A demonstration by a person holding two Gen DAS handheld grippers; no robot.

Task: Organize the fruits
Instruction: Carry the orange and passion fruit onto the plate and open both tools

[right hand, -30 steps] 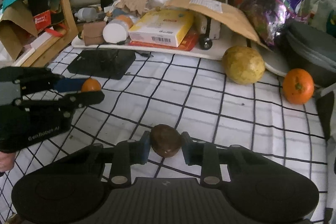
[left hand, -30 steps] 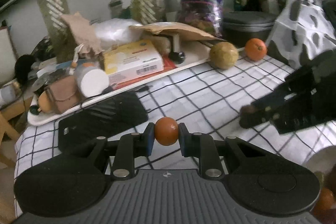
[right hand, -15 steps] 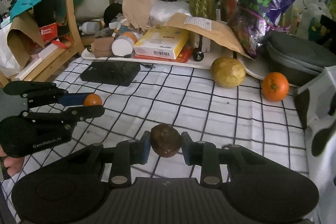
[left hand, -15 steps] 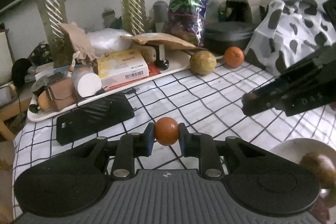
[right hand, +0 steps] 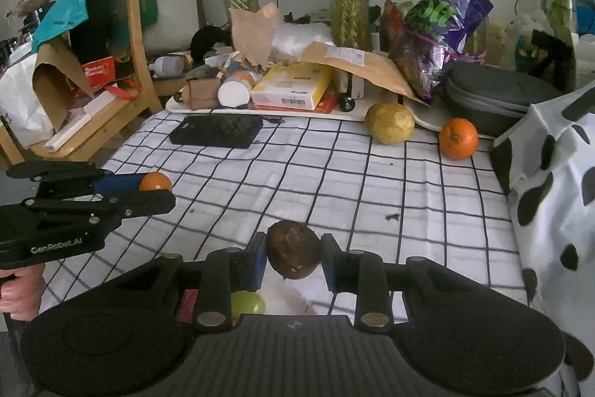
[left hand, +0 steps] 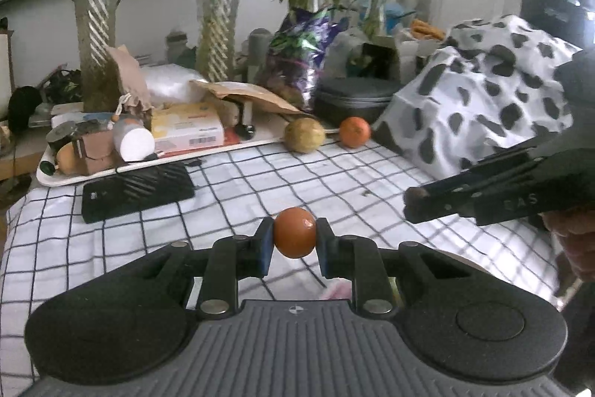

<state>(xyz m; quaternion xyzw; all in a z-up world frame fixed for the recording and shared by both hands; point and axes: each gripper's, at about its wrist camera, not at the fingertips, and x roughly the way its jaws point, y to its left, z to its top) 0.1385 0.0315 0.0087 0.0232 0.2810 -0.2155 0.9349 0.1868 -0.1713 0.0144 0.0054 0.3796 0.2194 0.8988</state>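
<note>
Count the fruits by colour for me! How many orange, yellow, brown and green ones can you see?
Orange: 2, the small orange fruit in the left tongs and the orange on the cloth.
Yellow: 1, the yellow fruit.
Brown: 1, the brown fruit in the right tongs.
Green: 1, the green fruit, partly hidden.
Total: 5

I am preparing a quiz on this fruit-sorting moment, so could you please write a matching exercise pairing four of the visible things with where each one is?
Column one:
1. small round orange fruit
2. dark brown wrinkled fruit
3. large yellow-green round fruit
4. flat black ribbed case

Column two:
A. on the checked cloth, beside the bright orange citrus
B. clamped in the right gripper
C. lying on the cloth just in front of the cluttered white tray
D. clamped in the left gripper

Pairs: 1-D, 2-B, 3-A, 4-C
</note>
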